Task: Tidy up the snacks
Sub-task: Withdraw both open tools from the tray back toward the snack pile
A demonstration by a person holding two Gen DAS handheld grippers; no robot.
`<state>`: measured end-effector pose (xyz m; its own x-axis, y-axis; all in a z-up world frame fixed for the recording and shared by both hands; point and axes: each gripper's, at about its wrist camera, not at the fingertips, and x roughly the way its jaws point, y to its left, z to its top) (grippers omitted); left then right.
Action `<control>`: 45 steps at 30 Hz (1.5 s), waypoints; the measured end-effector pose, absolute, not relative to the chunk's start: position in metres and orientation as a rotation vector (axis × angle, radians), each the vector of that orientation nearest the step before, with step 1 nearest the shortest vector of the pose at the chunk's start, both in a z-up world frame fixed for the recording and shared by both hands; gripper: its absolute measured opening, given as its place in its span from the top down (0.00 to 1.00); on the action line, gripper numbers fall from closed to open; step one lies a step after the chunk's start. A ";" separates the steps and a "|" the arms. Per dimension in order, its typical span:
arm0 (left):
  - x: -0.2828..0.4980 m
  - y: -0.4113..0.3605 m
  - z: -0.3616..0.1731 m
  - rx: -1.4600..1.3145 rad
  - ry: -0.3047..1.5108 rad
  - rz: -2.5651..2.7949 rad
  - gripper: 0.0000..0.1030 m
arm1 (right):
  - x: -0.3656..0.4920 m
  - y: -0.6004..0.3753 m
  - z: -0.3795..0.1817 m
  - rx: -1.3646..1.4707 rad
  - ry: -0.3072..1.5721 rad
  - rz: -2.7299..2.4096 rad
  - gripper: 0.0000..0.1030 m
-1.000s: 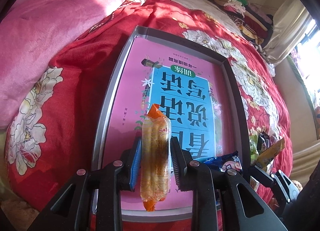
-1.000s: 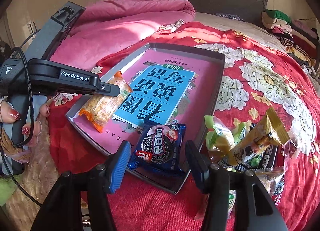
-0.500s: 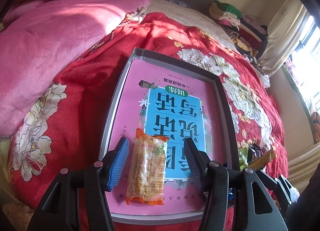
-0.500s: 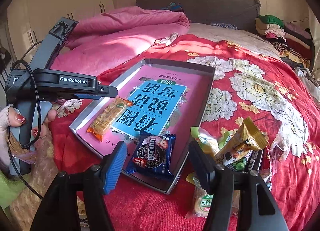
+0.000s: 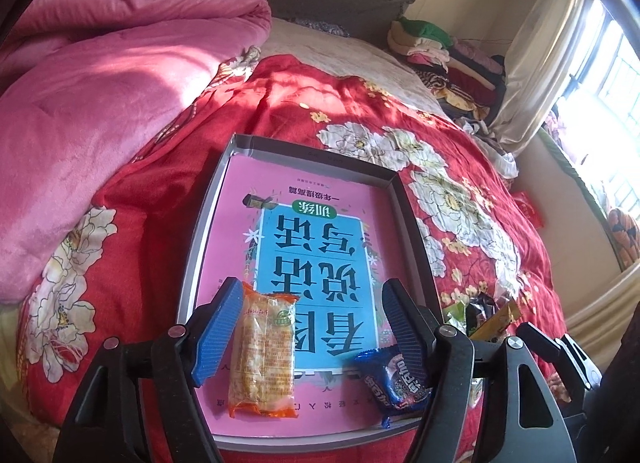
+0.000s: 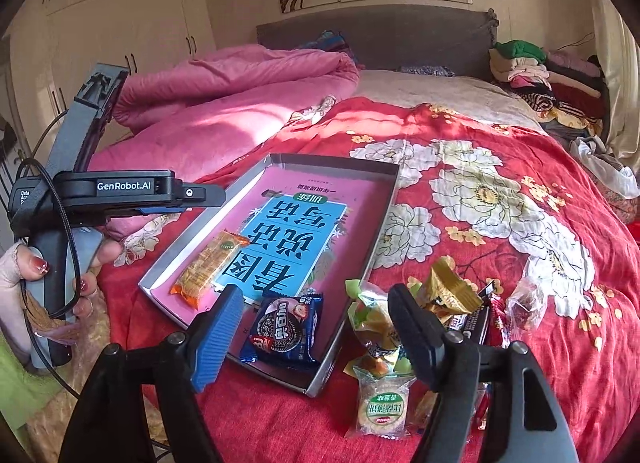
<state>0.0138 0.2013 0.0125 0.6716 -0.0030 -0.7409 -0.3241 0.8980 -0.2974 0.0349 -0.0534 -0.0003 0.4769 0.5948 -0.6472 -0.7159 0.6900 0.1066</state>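
Bed (image 6: 500, 223) under a red floral bedspread; rolled pink quilt (image 6: 224, 103) along its far left side.

Shallow grey tray (image 6: 356, 275) lies flat on the bedspread, a pink and blue book cover (image 6: 296, 239) filling its floor.

Loose heap of snack packets (image 6: 404, 323) on the bedspread, just beside the tray's right wall, outside it. One round cake in a clear wrapper (image 6: 382, 407) lies nearest the camera.

Orange wafer packet (image 5: 262, 351) lies flat in the tray near its front left corner. Blue sandwich-cookie packet (image 6: 286, 327) lies flat in the tray's front right corner.

Left gripper (image 5: 310, 331): fingers apart and opening; the orange packet sits between them, free of both pads.

Right gripper (image 6: 316, 339): fingers apart and opening, astride the blue packet and the tray's right wall, not touching either.

A hand (image 6: 36, 275) grips the left gripper's handle.
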 end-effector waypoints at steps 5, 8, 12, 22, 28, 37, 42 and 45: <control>0.012 0.193 0.021 -0.406 0.787 0.160 0.27 | 0.038 -0.063 0.006 -0.173 0.691 0.783 0.25; 0.010 0.189 0.026 -0.402 0.768 0.145 0.27 | 0.038 -0.069 0.010 -0.168 0.676 0.764 0.25; 0.010 0.181 0.030 -0.394 0.763 0.123 0.27 | 0.040 -0.078 0.016 -0.161 0.659 0.743 0.24; 0.006 0.150 0.048 -0.349 0.729 0.059 0.27 | 0.047 -0.107 0.033 -0.119 0.615 0.683 0.24; 0.006 0.130 0.053 -0.314 0.726 0.026 0.26 | 0.057 -0.132 0.041 -0.081 0.600 0.621 0.23; 0.009 0.106 0.057 -0.275 0.734 -0.015 0.26 | 0.068 -0.160 0.045 -0.040 0.591 0.555 0.22; 0.014 0.088 0.053 -0.239 0.758 -0.048 0.26 | 0.069 -0.166 0.040 -0.031 0.615 0.556 0.22; 0.018 0.077 0.048 -0.219 0.775 -0.074 0.27 | 0.067 -0.170 0.036 -0.033 0.631 0.551 0.22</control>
